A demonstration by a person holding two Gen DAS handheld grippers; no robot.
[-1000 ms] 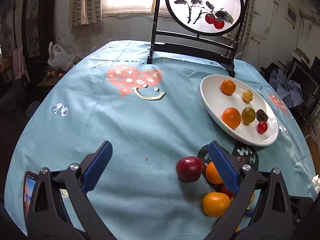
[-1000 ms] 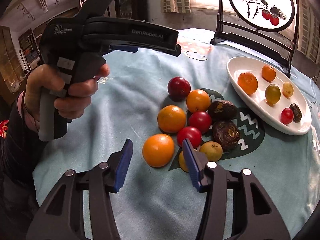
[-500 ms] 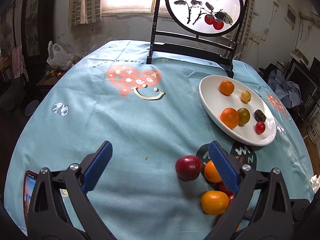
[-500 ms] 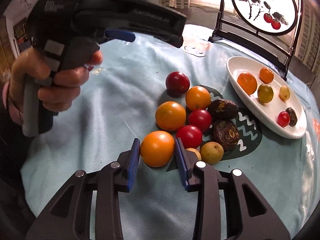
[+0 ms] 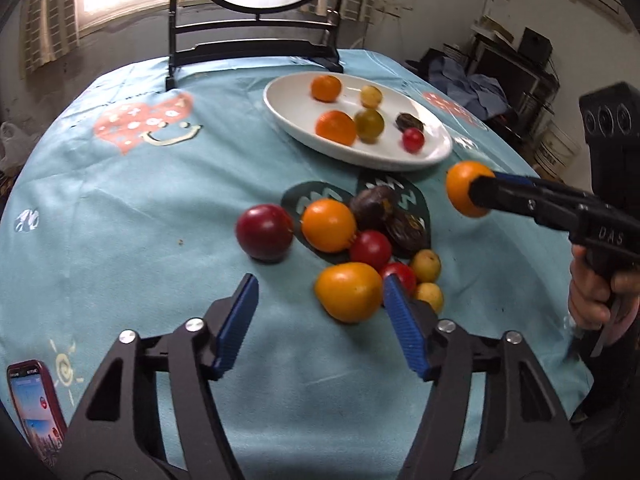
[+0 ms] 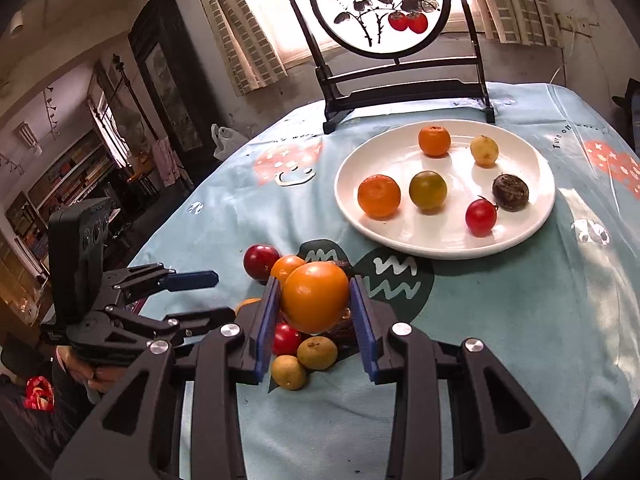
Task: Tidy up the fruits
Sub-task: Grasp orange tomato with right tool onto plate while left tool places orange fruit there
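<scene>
The round table's blue cloth (image 5: 132, 216) lies bare across its whole left half, out to the rim, with only a phone (image 5: 34, 404) at the near-left edge. At the far edge a black-framed painted screen (image 6: 384, 12) stands just behind the white plate (image 6: 532, 224), whose near side shows bare white. On the plate sit two oranges, a green-yellow fruit, a pale yellow one, a dark wrinkled one and a cherry tomato, each apart from the others.

Nearer, the loose fruit pile (image 5: 360, 236) crowds the dark print in the cloth (everything touching or nearly so), with a dark red plum (image 5: 264, 232) at its left edge.

The right gripper (image 6: 316, 312) hangs above that pile, its blue pads pressed on both sides of a smooth, glossy orange (image 6: 316, 296), lifted off the cloth between pile and plate.

The left gripper (image 5: 316, 320) hovers low at the near side with fingers spread wide, holding nothing; a yellow-orange fruit (image 5: 348, 292) lies just inside its right finger.
</scene>
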